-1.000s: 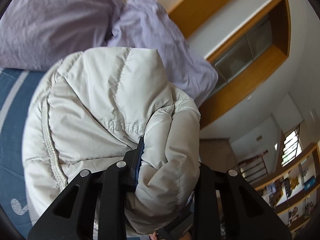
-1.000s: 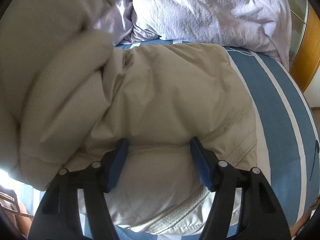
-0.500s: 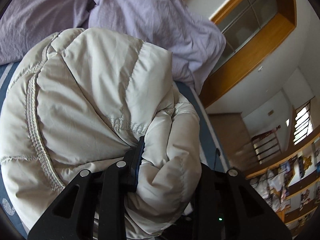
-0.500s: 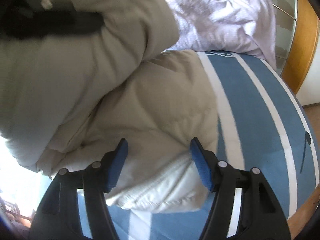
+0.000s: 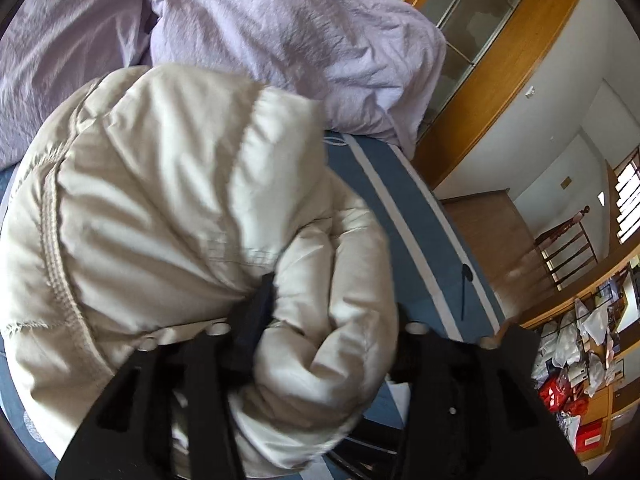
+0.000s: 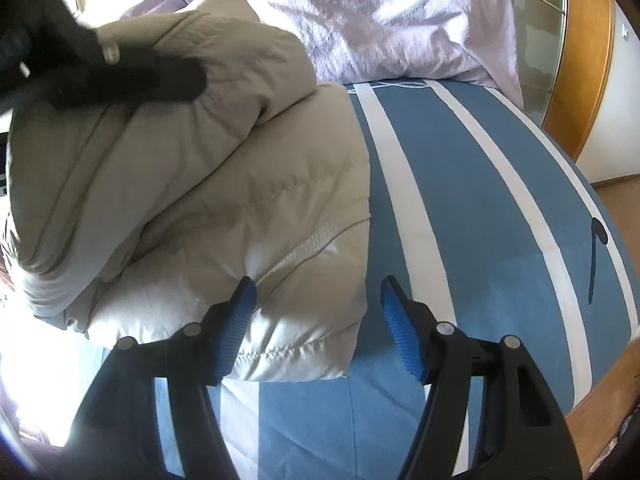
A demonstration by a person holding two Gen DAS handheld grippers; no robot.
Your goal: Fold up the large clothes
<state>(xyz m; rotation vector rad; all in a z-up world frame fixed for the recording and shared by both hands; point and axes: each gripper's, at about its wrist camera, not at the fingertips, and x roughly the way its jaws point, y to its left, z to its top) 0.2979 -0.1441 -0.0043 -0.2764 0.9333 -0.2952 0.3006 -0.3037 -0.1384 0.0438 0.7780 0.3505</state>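
The left gripper [image 5: 332, 312] is clamped on a thick bunch of the puffy beige jacket [image 6: 224, 184], seemingly carrying that half over the part lying on the striped bed [image 6: 480, 184]; the right gripper [image 6: 316, 316] hovers spread apart at the jacket's near right corner, gripping nothing.

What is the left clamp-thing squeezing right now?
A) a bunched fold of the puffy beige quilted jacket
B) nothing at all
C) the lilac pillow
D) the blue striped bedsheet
A: the left gripper is clamped on a bunched fold of the puffy beige quilted jacket, held above the bed.
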